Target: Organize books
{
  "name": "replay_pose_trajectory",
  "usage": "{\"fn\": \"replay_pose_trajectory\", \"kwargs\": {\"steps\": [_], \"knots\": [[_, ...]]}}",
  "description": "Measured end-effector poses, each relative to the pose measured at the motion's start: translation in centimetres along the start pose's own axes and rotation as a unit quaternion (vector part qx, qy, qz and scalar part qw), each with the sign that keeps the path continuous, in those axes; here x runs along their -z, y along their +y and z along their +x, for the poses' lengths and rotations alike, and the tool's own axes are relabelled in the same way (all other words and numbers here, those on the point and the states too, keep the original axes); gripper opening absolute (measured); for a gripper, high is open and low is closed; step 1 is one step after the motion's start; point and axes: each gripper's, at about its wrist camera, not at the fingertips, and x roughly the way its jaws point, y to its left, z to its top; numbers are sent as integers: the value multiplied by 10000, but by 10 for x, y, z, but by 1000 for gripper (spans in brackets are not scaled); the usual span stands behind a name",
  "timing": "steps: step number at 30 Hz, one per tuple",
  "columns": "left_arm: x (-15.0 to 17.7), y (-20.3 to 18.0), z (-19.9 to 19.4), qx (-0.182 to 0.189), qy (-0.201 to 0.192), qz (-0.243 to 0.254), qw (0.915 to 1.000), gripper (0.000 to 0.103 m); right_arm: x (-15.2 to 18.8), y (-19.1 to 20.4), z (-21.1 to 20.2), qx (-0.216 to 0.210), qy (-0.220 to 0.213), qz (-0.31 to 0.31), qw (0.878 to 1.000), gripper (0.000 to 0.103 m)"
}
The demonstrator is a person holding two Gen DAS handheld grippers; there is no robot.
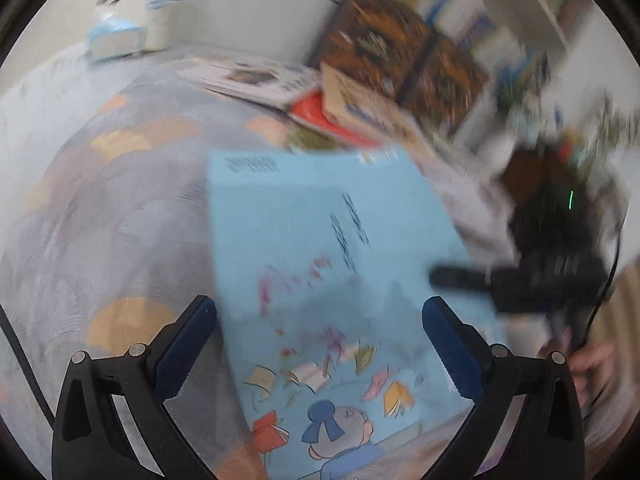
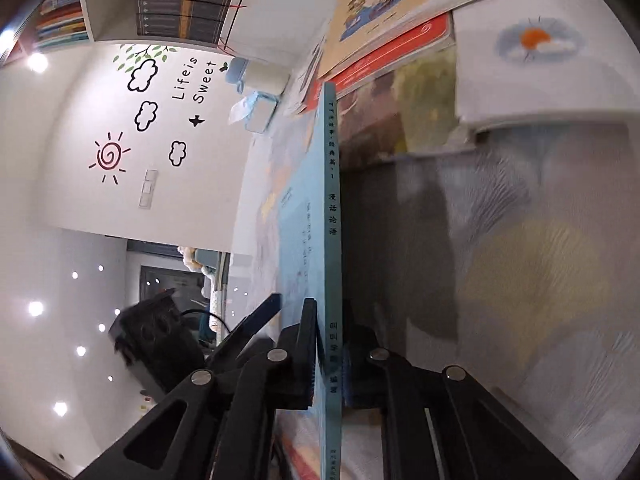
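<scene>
A light blue picture book [image 1: 320, 264] with a cartoon child on its cover lies tilted over the grey patterned cloth. My left gripper [image 1: 320, 320] is open above it, one finger on each side, not touching. My right gripper [image 2: 330, 344] is shut on the blue book's spine edge [image 2: 332, 216] and holds it on edge; it also shows in the left wrist view [image 1: 460, 278] at the book's right edge. A loose pile of books [image 1: 336, 108] lies behind, with a red book [image 2: 400, 44] and a cream one [image 2: 384, 4] on top.
A dark brown box [image 1: 400, 48] stands behind the pile. White shelves with books [image 1: 500, 20] are at the right. A tissue box [image 2: 256, 110] and a white and blue container [image 2: 260, 74] sit by the wall. A white book with a sun picture [image 2: 540, 60] lies nearby.
</scene>
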Motion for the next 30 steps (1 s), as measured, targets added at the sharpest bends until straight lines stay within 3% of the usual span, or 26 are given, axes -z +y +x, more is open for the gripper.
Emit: {"fn": "replay_pose_trajectory", "kwargs": {"steps": [4,7,13,15,17,18,20,24,28,30], "knots": [[-5,24,-18,-415,-426,-459,9972,102,4,15,-14,-172,-163,44,9997,8],[-6,29,-17,-252,-390,-582,9972,102,10,26,-46,-7,-471,150,9988,8],[-4,12,-12,-100,-202,-246,9994,103,35,65,-175,548,-1608,73,9854,3],[-2,6,-10,-45,-132,-132,9998,103,45,101,-216,1086,-1975,-528,9728,3],[-1,4,-7,-36,-55,-86,9999,103,52,129,-223,1893,-2052,-998,9550,3],[-1,3,-6,-43,-30,-64,10000,102,53,136,-219,2071,-1907,-1136,9528,3],[1,1,-5,-99,-11,8,9999,102,49,131,-203,2073,-1409,-1220,9604,7],[10,-17,6,-185,259,410,9987,102,43,65,-160,2385,-463,-766,9670,45],[31,-49,19,-505,491,1041,9921,102,29,-7,-142,2325,-111,-245,9722,46],[37,-59,20,-139,598,1160,9914,102,19,-30,-129,1965,218,-187,9801,46]]}}
